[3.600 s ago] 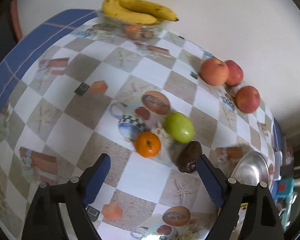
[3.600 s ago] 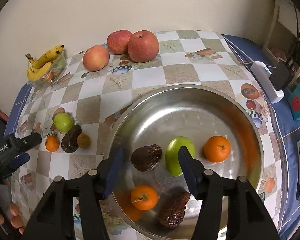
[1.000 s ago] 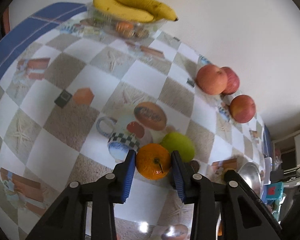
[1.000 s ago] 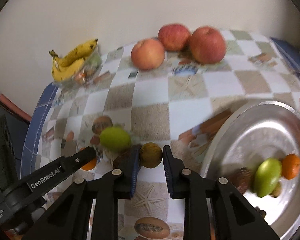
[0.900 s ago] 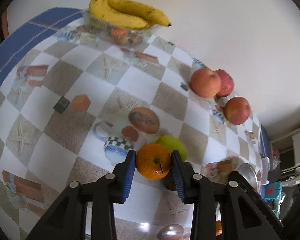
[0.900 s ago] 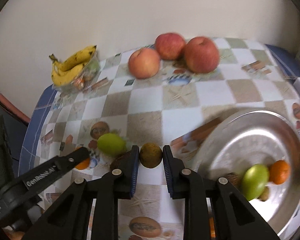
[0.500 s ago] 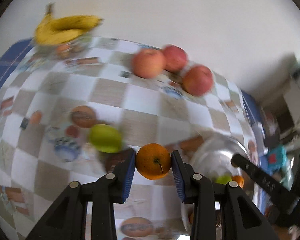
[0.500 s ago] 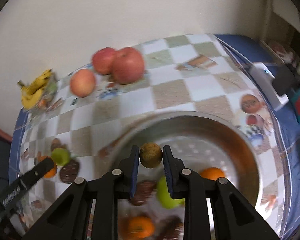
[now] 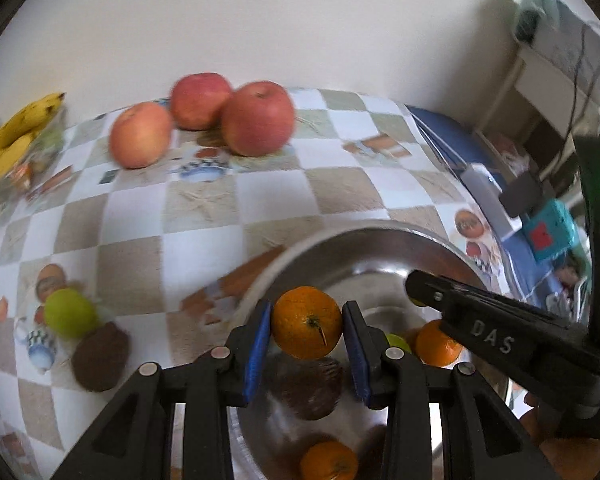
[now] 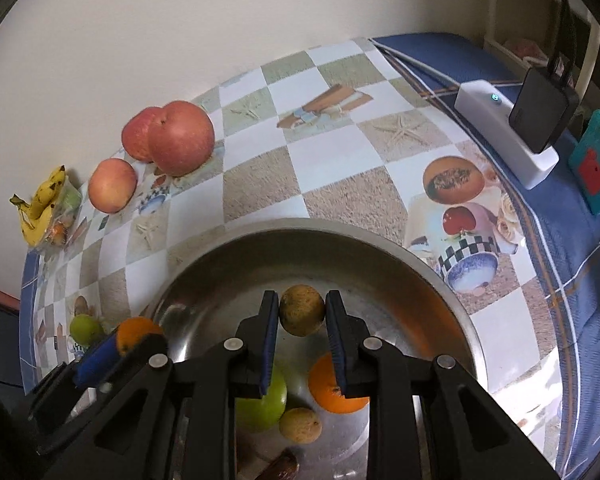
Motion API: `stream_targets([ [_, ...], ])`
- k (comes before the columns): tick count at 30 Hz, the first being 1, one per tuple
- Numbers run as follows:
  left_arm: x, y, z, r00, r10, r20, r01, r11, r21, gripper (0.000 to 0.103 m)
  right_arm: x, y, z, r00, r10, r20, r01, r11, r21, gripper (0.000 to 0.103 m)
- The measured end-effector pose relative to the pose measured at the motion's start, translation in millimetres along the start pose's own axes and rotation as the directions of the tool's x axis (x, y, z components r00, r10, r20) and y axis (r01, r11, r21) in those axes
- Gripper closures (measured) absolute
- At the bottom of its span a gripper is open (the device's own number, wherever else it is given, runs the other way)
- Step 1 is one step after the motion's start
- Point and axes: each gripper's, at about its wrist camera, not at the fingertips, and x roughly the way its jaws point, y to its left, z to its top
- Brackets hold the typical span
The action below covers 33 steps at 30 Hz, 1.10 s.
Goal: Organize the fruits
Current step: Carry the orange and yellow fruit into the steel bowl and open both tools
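The left gripper (image 9: 306, 338) is clamped on a round orange tangerine (image 9: 306, 322); the right gripper (image 10: 302, 330) is clamped on a small brownish-yellow round fruit (image 10: 302, 310). Both loads hang over the round stainless-steel bowl (image 10: 440, 280) at the table's near edge. Step in hand: delivery. The next move probably calls for lowering and opening the jaws clear of the fruit already inside.

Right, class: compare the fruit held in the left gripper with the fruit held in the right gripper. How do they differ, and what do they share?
The orange in the left gripper is bright orange; the small brownish-yellow fruit in the right gripper is dull and speckled. The orange looks larger and shows a stem. Both are round, clamped between blue pads, above the metal bowl.
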Motion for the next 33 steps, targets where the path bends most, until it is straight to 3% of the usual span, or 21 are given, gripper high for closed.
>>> stream_targets([
  [7, 26.5, -12.9, -7.4, 0.999, 0.014, -0.049, -0.013, 1.000, 0.021, 0.064, 14.7, -1.2, -5.4, 0.999, -0.015, -0.035, 0.015, 1.000, -0.005, 0.078],
  [16, 32.4, -3.0, -7.3, 0.997, -0.020, -0.069, 0.018, 0.999, -0.039, 0.064, 19.4, -1.1, -6.1, 0.999, -0.008, -0.046, 0.008, 1.000, -0.002, 0.077],
  [20, 28.8, 0.7, -6.8, 0.996, -0.041, -0.078, 0.036, 0.997, -0.065, 0.062, 18.4, 1.5, -5.1, 0.998, -0.031, -0.048, 0.030, 0.999, -0.022, 0.077],
  [22, 25.5, 0.9, -6.3, 0.996, -0.043, -0.078, 0.038, 0.997, -0.067, 0.055, 17.2, 3.3, -4.5, 0.998, -0.031, -0.047, 0.030, 0.999, -0.017, 0.075],
  [24, 20.2, 1.0, -7.0, 0.996, -0.043, -0.077, 0.038, 0.997, -0.065, 0.055, 14.4, 4.5, -5.1, 0.999, -0.031, -0.045, 0.030, 0.999, -0.020, 0.068],
  [33, -6.7, 12.1, -12.4, 0.998, -0.025, -0.055, 0.021, 0.997, -0.081, 0.049, -2.6, 9.6, -10.5, 0.998, -0.049, -0.032, 0.048, 0.998, -0.028, 0.063],
])
